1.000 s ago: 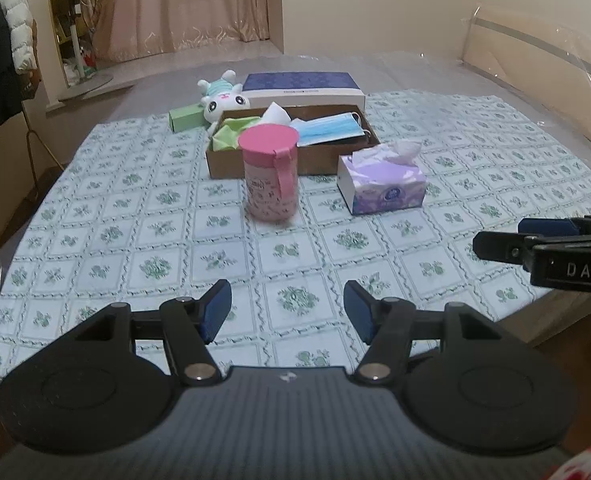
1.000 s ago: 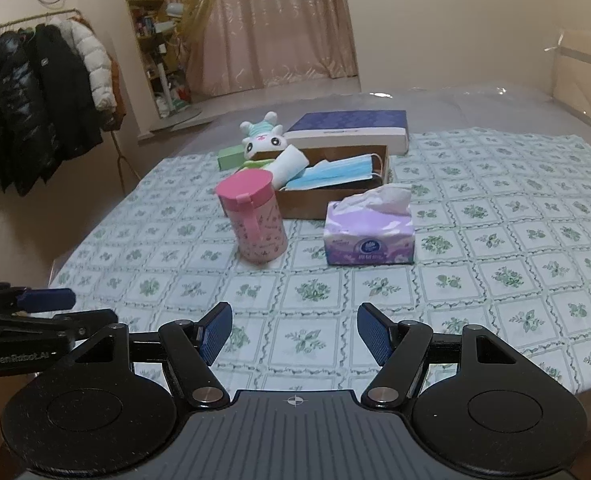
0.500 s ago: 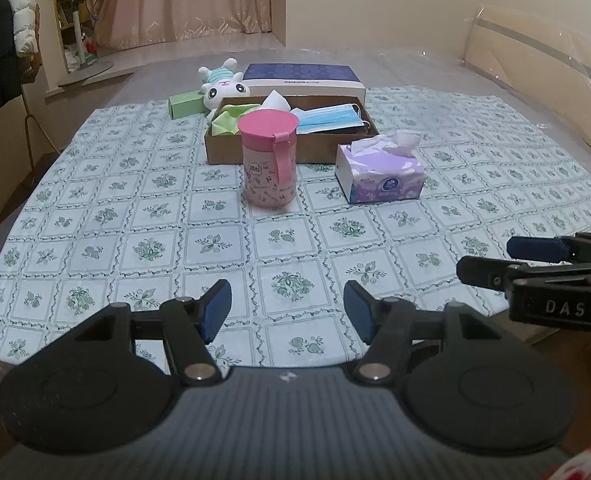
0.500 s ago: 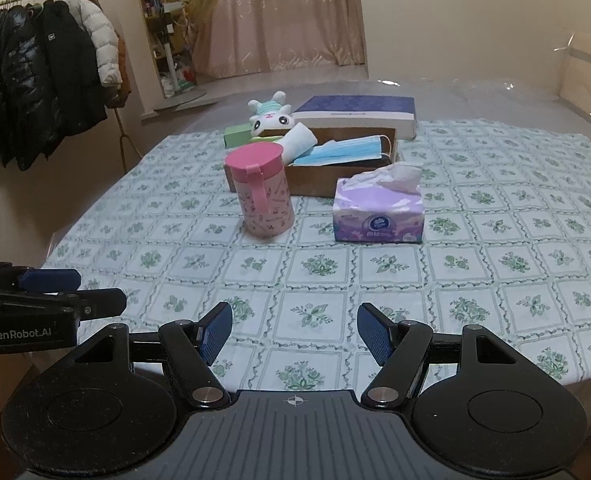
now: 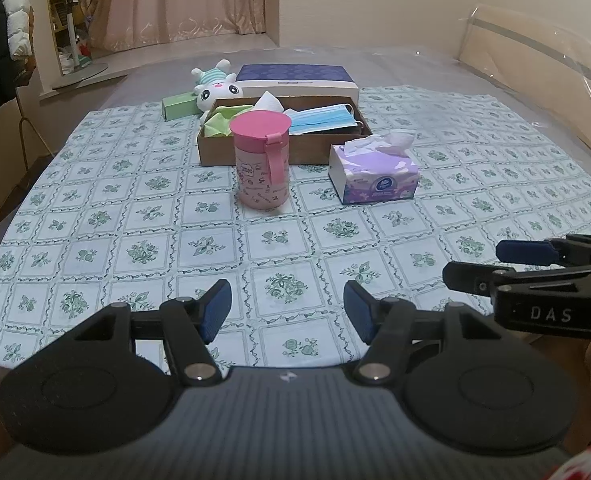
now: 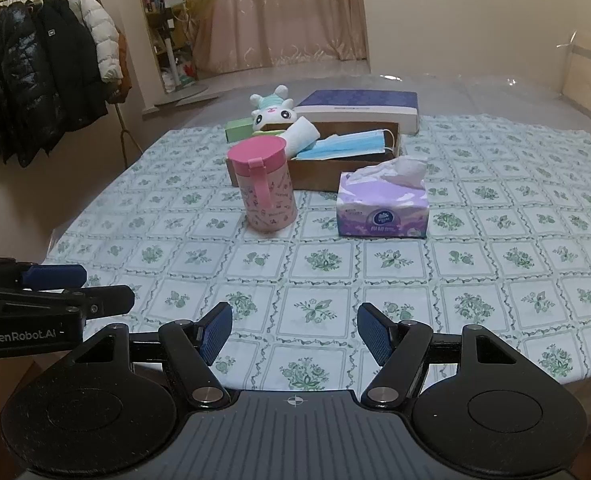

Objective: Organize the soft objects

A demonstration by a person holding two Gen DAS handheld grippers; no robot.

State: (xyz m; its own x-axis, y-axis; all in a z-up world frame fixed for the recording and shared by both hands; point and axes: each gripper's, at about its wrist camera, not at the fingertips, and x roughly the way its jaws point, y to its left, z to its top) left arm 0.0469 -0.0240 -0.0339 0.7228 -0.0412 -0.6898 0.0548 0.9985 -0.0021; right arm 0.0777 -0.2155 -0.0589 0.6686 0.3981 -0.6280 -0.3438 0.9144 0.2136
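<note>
A brown cardboard tray (image 5: 255, 152) (image 6: 327, 172) sits mid-table holding a blue face mask (image 5: 323, 119) (image 6: 347, 145), a green cloth (image 5: 221, 122) and a white folded cloth (image 6: 303, 134). A white plush bunny (image 5: 215, 88) (image 6: 273, 110) lies behind its left end. A purple tissue pack (image 5: 375, 176) (image 6: 383, 208) stands in front of the tray's right end. My left gripper (image 5: 287, 311) is open and empty above the near table edge. My right gripper (image 6: 290, 334) is open and empty beside it, to its right.
A pink lidded cup (image 5: 261, 162) (image 6: 264, 186) stands in front of the tray. A navy and white box (image 5: 299, 80) (image 6: 359, 108) and a small green box (image 5: 177, 106) lie behind it. The floral tablecloth (image 5: 135, 240) covers the table. Coats (image 6: 43, 72) hang at the left.
Both grippers have moved slightly forward and shifted their view over the near table edge. Both stay open and empty. Nothing on the table has moved.
</note>
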